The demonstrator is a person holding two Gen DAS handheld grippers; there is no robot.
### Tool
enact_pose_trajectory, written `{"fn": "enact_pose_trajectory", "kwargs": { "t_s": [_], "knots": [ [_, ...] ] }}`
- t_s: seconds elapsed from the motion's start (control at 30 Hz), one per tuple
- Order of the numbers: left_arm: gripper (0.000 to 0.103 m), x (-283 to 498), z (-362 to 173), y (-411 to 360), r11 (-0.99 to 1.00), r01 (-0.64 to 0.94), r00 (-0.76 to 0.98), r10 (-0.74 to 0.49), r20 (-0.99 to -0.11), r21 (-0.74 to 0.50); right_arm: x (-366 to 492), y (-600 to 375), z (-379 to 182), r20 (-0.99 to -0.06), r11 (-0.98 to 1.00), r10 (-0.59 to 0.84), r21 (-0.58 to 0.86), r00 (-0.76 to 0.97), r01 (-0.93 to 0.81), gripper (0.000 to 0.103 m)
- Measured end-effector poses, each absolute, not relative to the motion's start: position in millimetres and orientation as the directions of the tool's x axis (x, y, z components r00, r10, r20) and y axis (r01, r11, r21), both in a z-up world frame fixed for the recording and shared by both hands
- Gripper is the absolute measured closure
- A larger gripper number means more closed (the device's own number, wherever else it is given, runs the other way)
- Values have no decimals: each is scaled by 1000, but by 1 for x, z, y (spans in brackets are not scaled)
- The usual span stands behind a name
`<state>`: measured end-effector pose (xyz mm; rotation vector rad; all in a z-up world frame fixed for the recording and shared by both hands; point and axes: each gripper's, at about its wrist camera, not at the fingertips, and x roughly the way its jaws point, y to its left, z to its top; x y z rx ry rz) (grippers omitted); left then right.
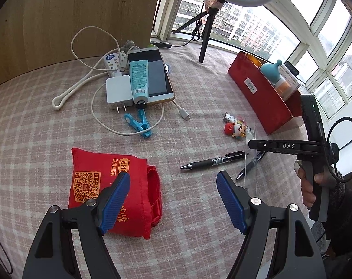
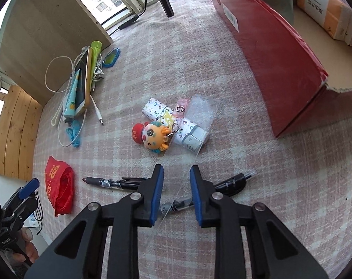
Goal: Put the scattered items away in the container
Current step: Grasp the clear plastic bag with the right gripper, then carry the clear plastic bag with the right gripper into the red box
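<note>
My left gripper is open and hovers over the right edge of a folded red cloth bag. Beyond it lie two black pens and a clear ruler. My right gripper is open, its blue pads a narrow gap apart, low over one black pen that runs beneath both fingers. A second pen lies to its left. A doll keychain and a patterned pouch lie ahead. The red box stands at the right and holds a teal bottle.
A phone, blue tube, white charger with cable and a blue clip lie at the back left by a wooden panel. A ring-light tripod stands by the window. A hand holds the right gripper.
</note>
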<state>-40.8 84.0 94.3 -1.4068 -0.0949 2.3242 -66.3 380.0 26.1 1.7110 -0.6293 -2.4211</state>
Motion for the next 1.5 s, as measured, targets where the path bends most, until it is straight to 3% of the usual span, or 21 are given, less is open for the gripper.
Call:
{"fn": "enact_pose_trajectory", "kwargs": {
  "t_s": [0.13, 0.97, 1.23, 1.5],
  "knots": [
    [28, -41, 94, 82, -911, -311, -401, 383, -832, -270, -64, 390, 29, -844, -868, -376, 465, -382, -174, 93],
    [29, -42, 98, 92, -905, -333, -392, 388, -834, -265, -47, 397, 45, -784, -808, -467, 566, -409, -164, 101],
    [29, -39, 104, 111, -892, -379, -378, 392, -839, -247, -17, 423, 77, -694, -722, -513, 667, -504, -183, 101],
    [29, -39, 115, 140, -868, -439, -370, 410, -834, -232, 6, 487, 129, -595, -654, -460, 729, -659, -202, 101]
  ]
}}
